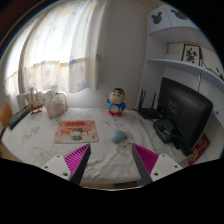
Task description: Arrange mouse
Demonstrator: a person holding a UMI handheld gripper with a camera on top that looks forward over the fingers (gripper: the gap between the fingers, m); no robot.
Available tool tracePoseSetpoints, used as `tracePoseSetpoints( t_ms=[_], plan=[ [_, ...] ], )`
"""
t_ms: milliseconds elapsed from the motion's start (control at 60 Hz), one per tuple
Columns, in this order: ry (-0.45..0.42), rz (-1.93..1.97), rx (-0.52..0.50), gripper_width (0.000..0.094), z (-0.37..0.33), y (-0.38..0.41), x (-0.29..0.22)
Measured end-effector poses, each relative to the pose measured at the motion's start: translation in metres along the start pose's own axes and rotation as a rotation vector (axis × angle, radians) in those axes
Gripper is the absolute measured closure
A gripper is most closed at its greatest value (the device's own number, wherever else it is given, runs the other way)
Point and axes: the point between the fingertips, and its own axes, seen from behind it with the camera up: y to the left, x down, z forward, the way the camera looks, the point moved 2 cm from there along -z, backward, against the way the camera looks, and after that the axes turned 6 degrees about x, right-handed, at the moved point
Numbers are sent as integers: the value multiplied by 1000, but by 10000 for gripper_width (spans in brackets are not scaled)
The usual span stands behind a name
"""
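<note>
The gripper [111, 160] hangs above the near table [40, 140] edge with fingers spread and empty, and the mouse [119, 136] lies just ahead between them, slightly right of centre, before the doll [117, 100].

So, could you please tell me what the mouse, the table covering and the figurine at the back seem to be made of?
The mouse, beyond the open gripper, looks like smooth grey-blue plastic, judging by its even rounded shell. The table covering seems to be white cloth, since it looks matt and slightly rumpled. The figurine could be glossy plastic or vinyl, given its solid bright colours, though that is uncertain.
</note>
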Motion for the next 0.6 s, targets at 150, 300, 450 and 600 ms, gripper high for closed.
tracePoseSetpoints(
  t_ms=[150, 300, 450, 600],
  plan=[
    [-19, 25, -22, 84, 52, 4, 26],
    [-6, 47, 2, 83, 108, -1, 49],
    [20, 67, -8, 84, 160, 1, 64],
    [40, 57, -22, 83, 202, 4, 71]
  ],
)
